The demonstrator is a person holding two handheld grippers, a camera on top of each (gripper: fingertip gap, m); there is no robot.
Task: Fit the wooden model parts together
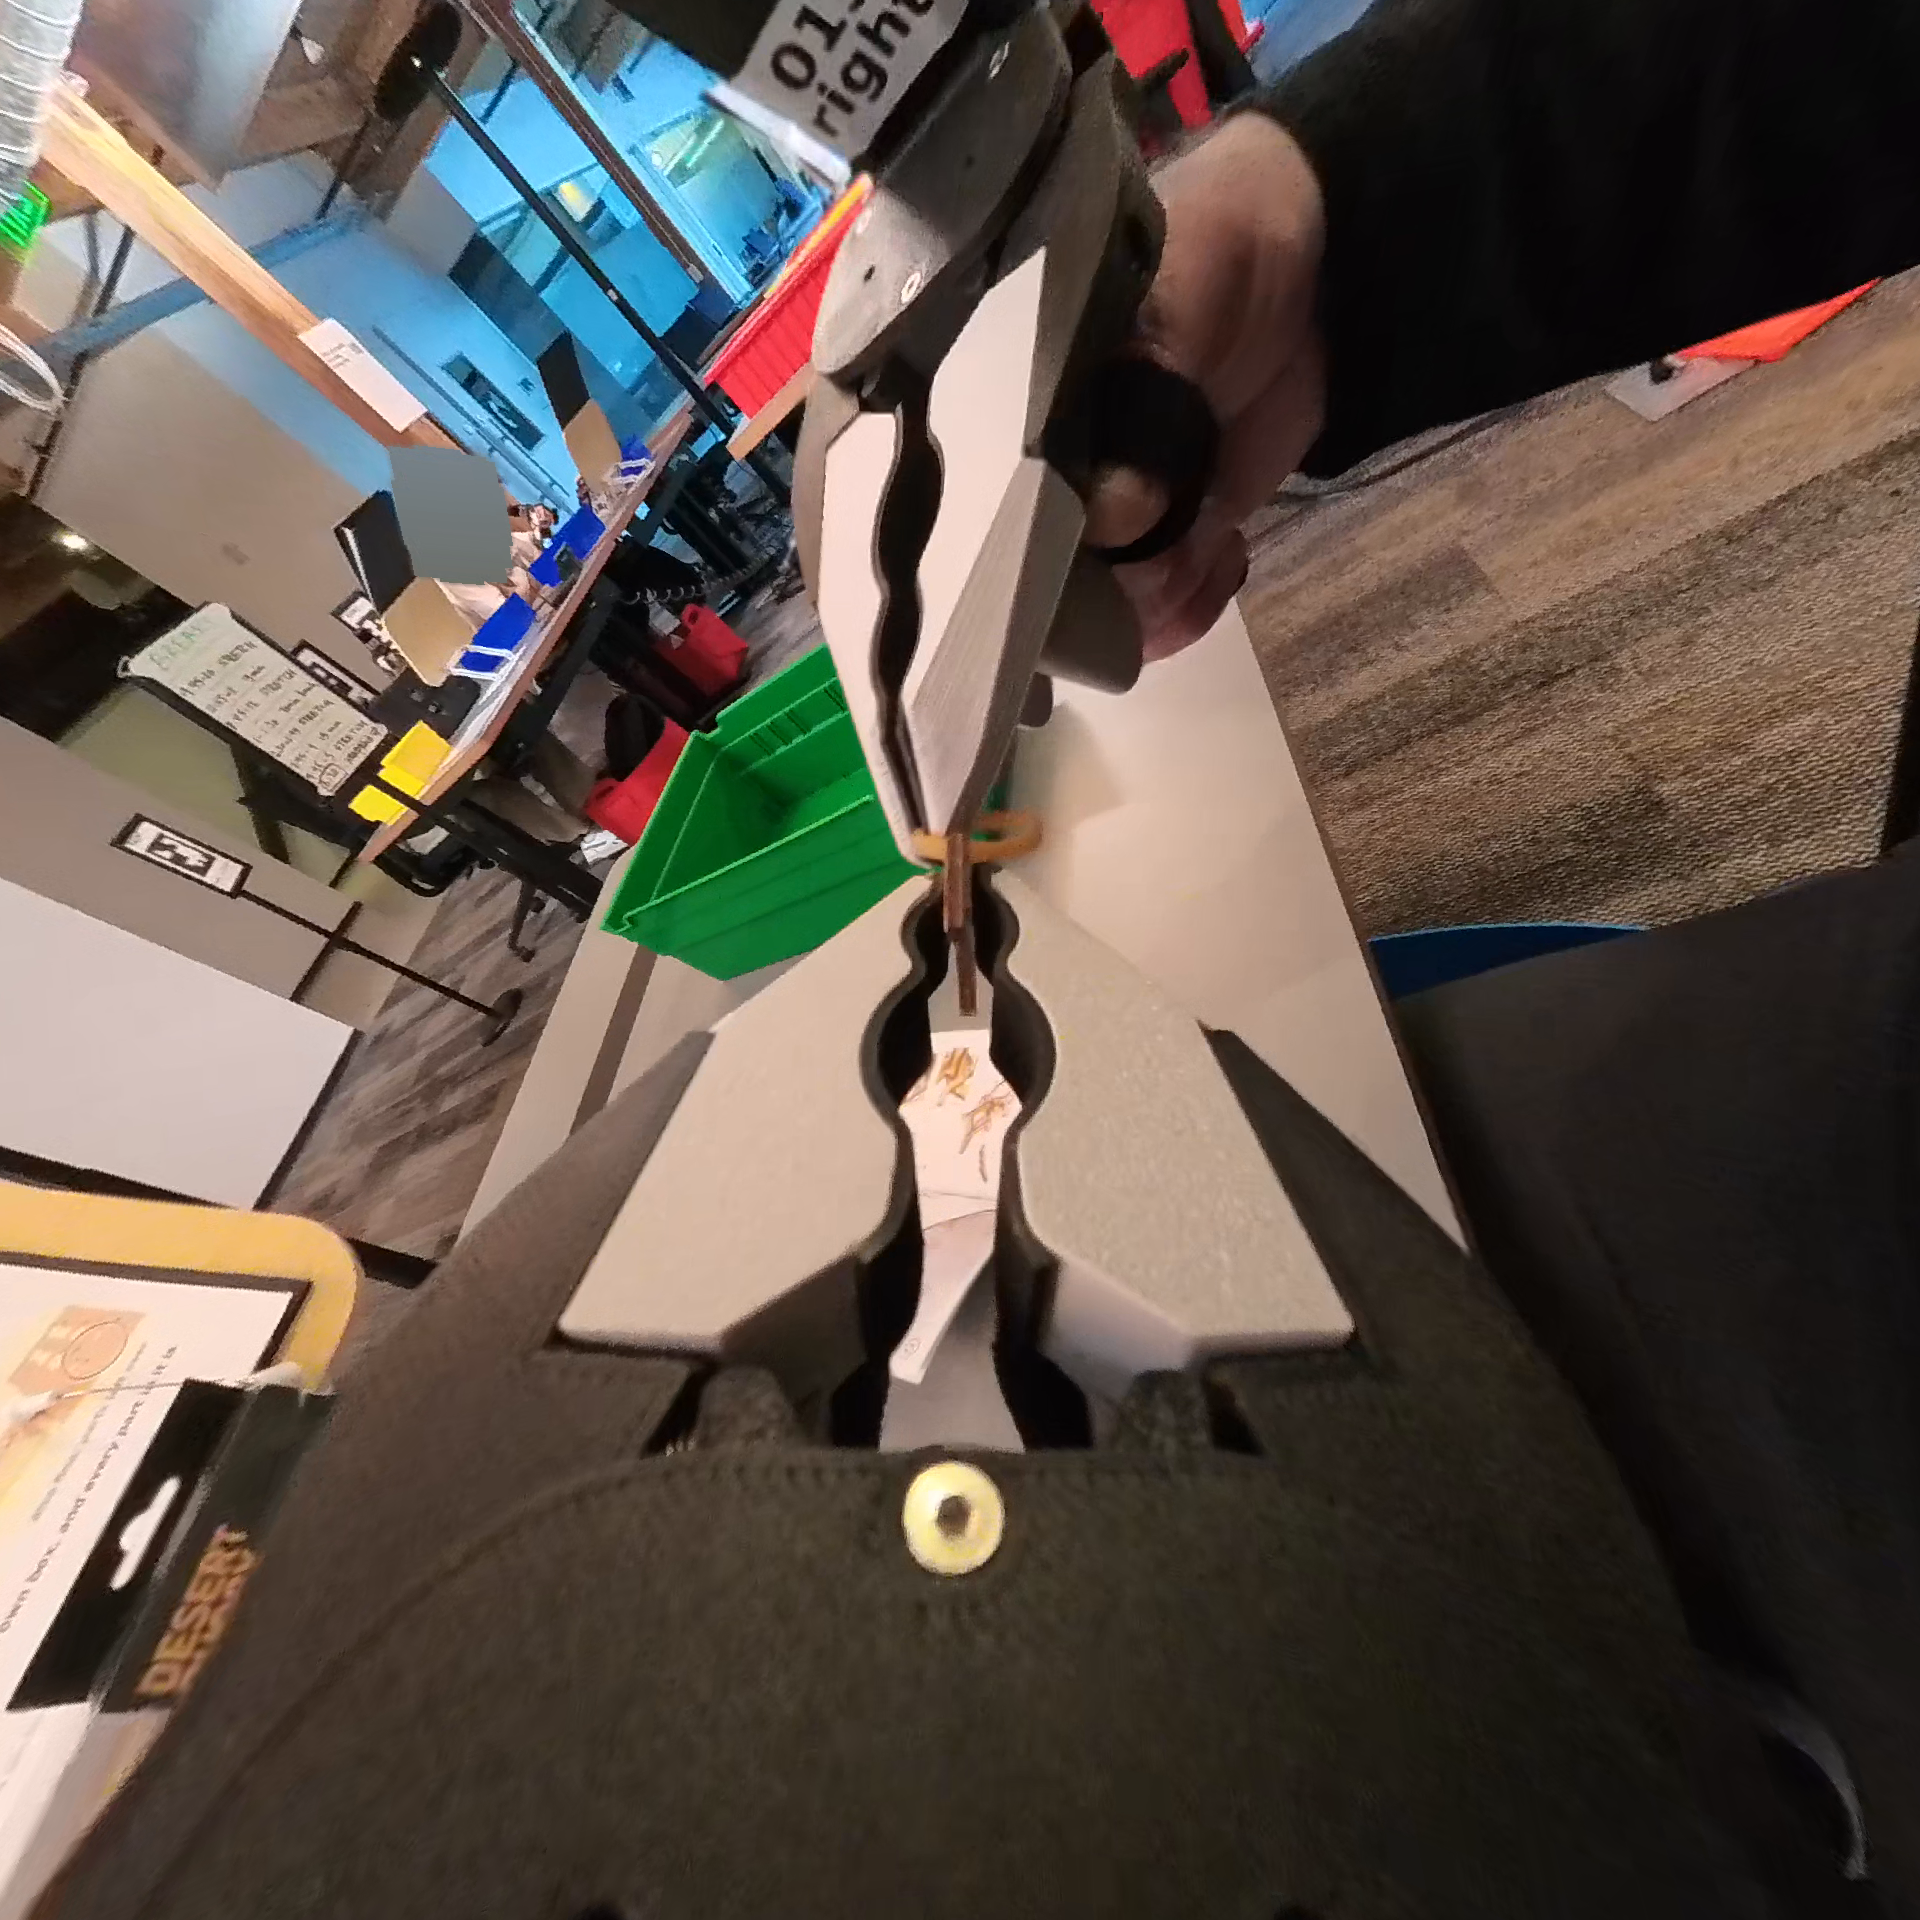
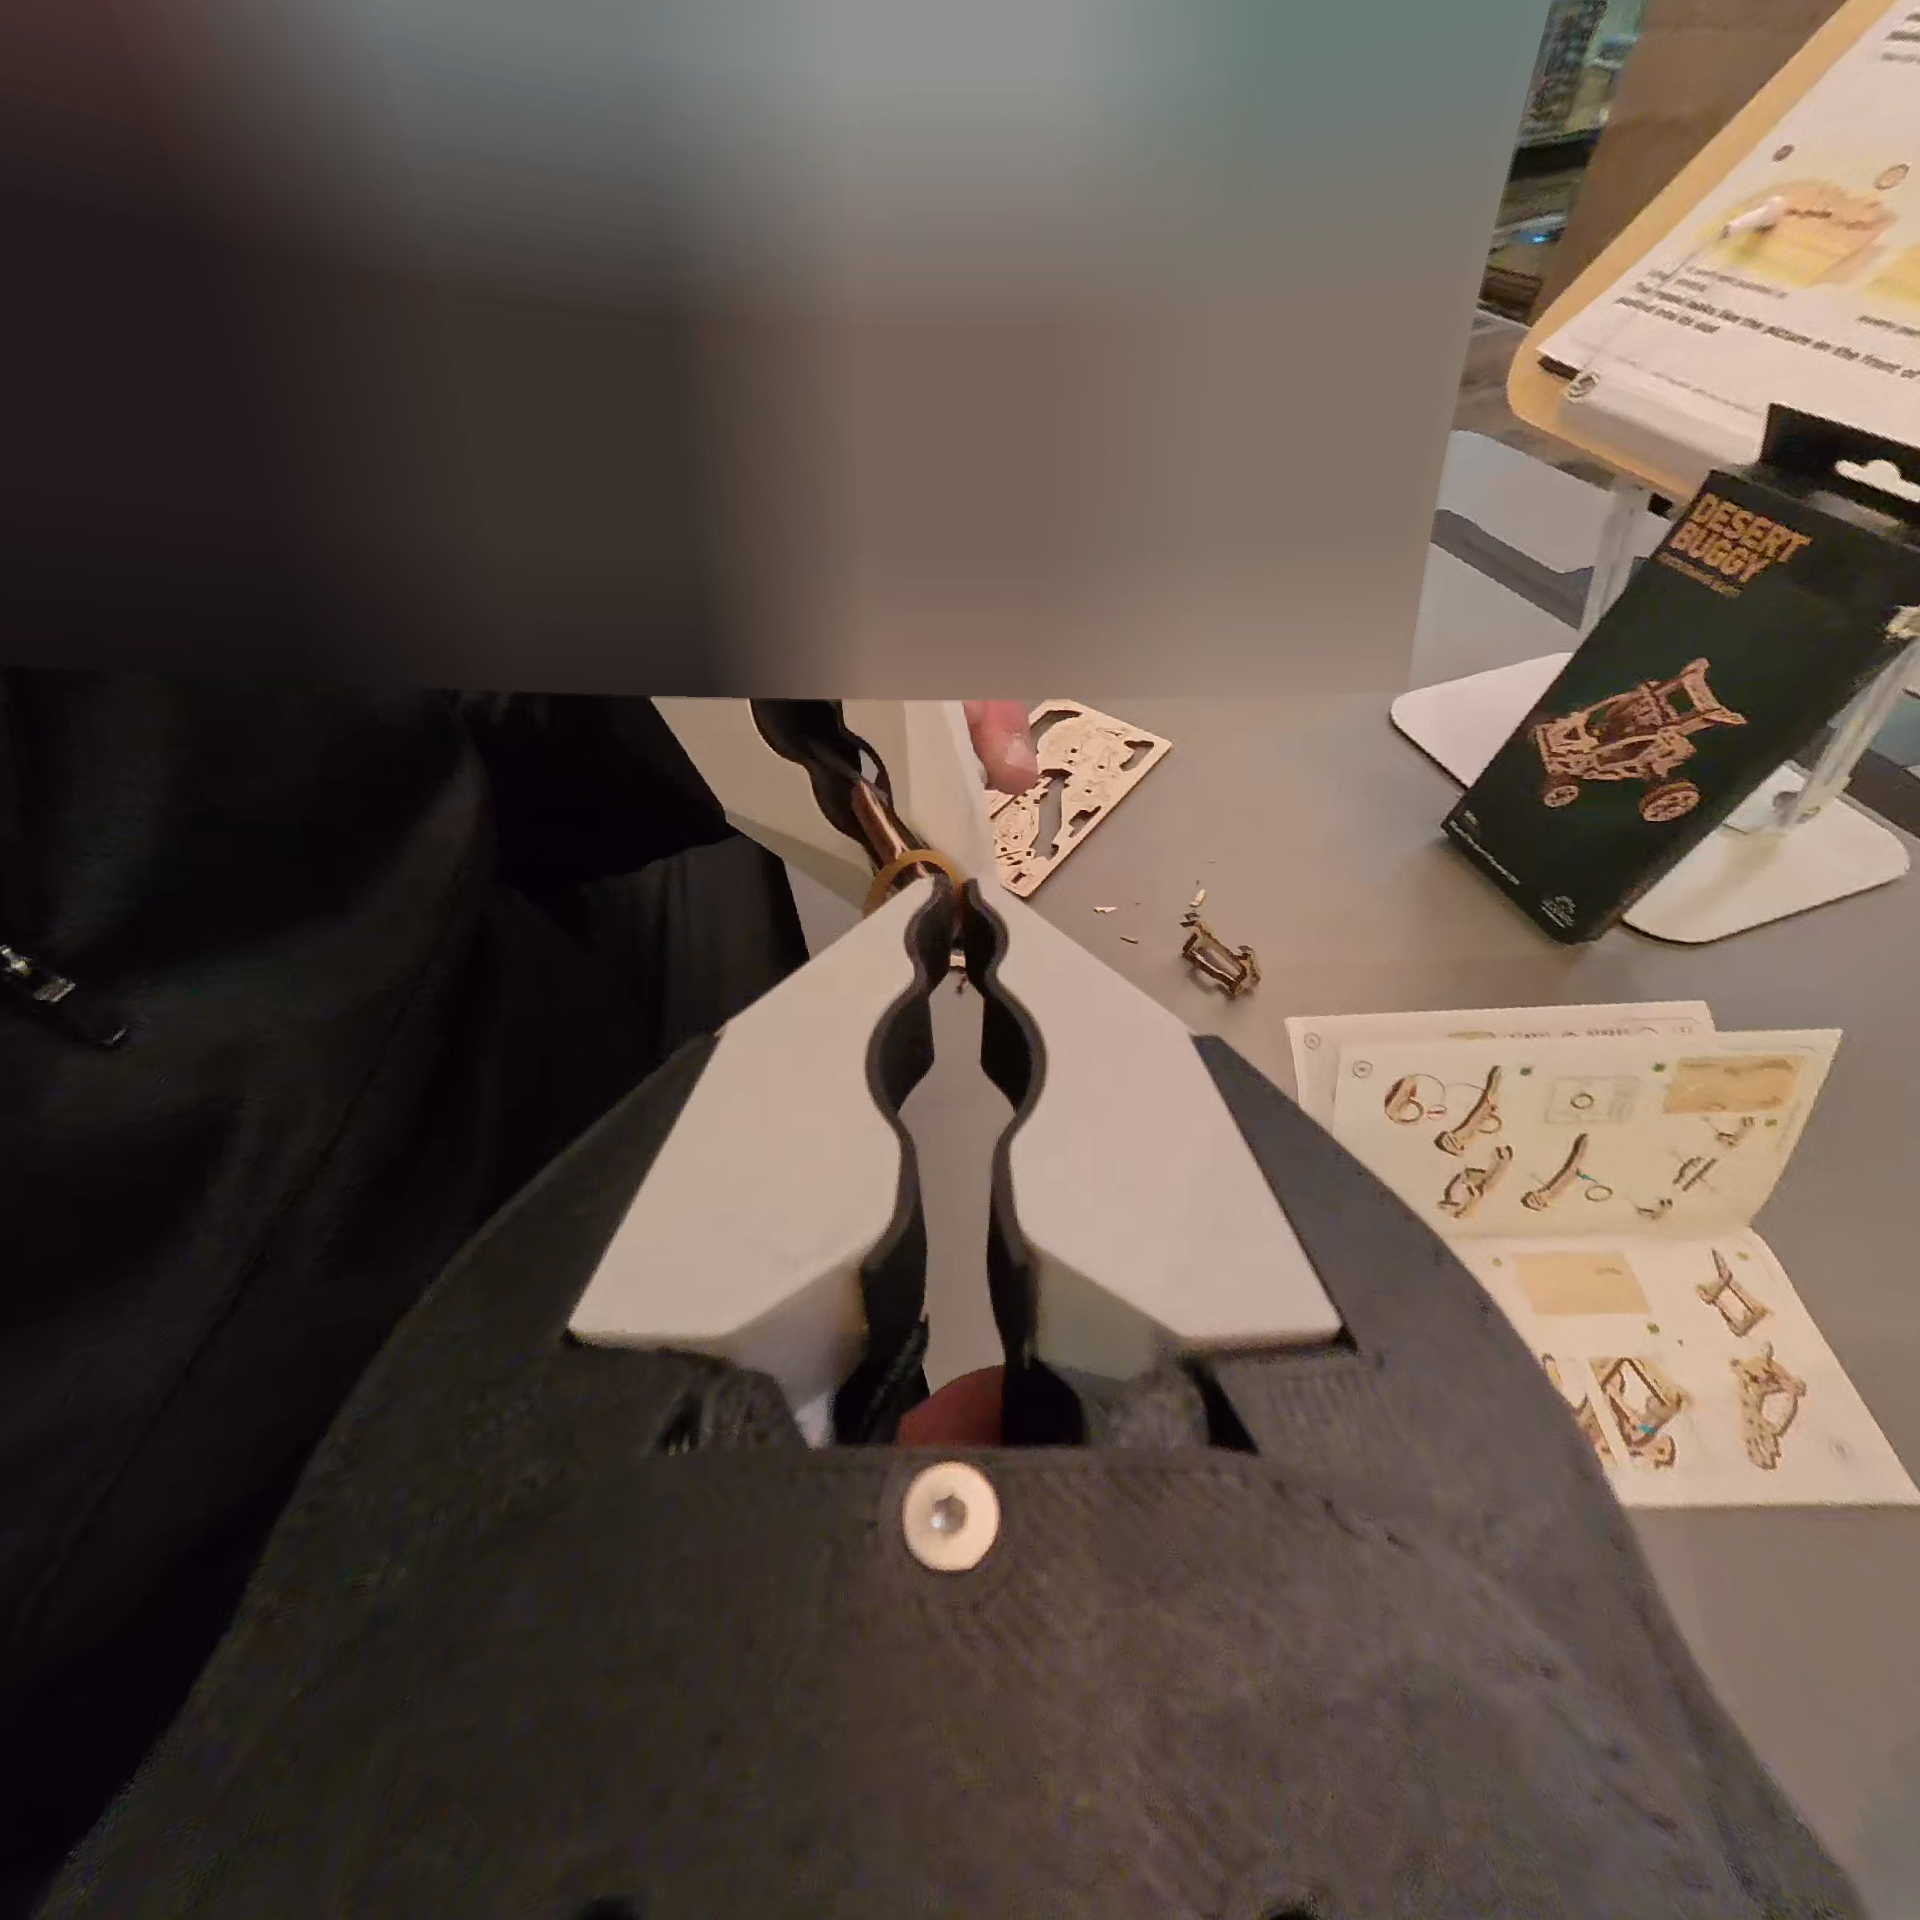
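The left gripper (image 1: 954, 904) is pinching a thin, flat brown wooden strip (image 1: 964, 951) edge-on between its wavy black pads. Tip to tip with it, the right gripper (image 2: 951, 902) is clamping a tan rubber band (image 1: 1003, 836) looped around that strip's end. A small assembled wooden frame (image 2: 1221, 961) is lying on the smooth grey table (image 2: 1351, 914), right of the right gripper's tips.

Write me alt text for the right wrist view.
Two grippers meet tip to tip over a grey table: the right gripper pinches a tan ring, the left gripper a wooden strip. Behind lie a wooden part sheet, instruction sheets and a black box.
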